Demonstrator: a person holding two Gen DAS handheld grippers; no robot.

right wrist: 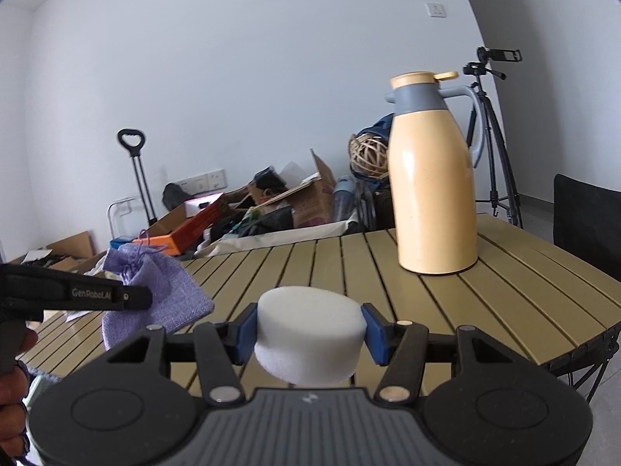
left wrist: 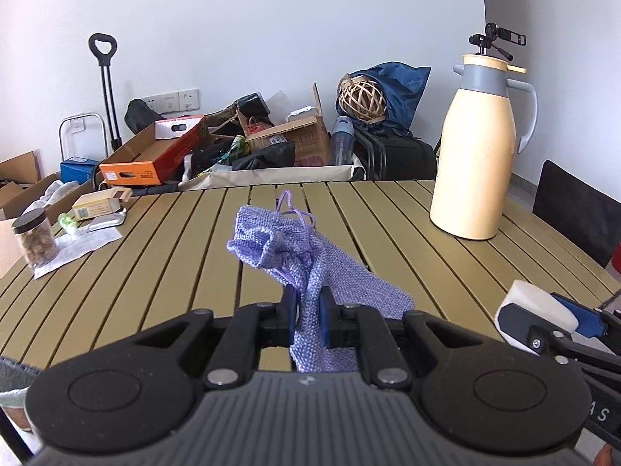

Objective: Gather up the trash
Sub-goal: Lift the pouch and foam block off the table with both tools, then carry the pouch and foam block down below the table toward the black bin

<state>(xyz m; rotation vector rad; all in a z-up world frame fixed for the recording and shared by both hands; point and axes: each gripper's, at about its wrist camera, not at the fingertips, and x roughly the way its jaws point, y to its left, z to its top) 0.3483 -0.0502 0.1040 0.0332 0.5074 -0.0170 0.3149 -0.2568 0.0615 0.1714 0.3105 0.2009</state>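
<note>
Left wrist view: my left gripper [left wrist: 308,312] is clamped tight on a small lilac woven drawstring pouch [left wrist: 302,256]. Blue pads pinch the fabric mid-body, almost no gap between them. Pouch is coarse burlap-type weave, limp and empty-looking, mouth gathered and flopped over toward the left, thin purple cord looping out of the top. Lower end hangs down behind the jaws. It's lifted clear above the olive slatted tabletop [left wrist: 174,256], not resting on it.

Right wrist view: my right gripper [right wrist: 310,334] holds a white round foam puck [right wrist: 310,334], a thick disc of sponge. Jaws stand partly apart, pads pressed on opposite sides of the disc, foam bulging slightly between them. Surface fine-pored, clean, flat top, edges soft. Also held in the air above the table's near edge. Same puck shows at the right edge of the left view, so the two grippers are side by side, near each other, not touching.

From the right view the pouch hangs off my left gripper at left, over the table's left side; a hand [right wrist: 15,396] grips that handle.

Table: cream and grey thermos jug [right wrist: 432,178] upright at far right, well apart from both items. Clear jar with black lid [left wrist: 35,239] on a paper sheet at far left, small boxes just behind it.
</note>
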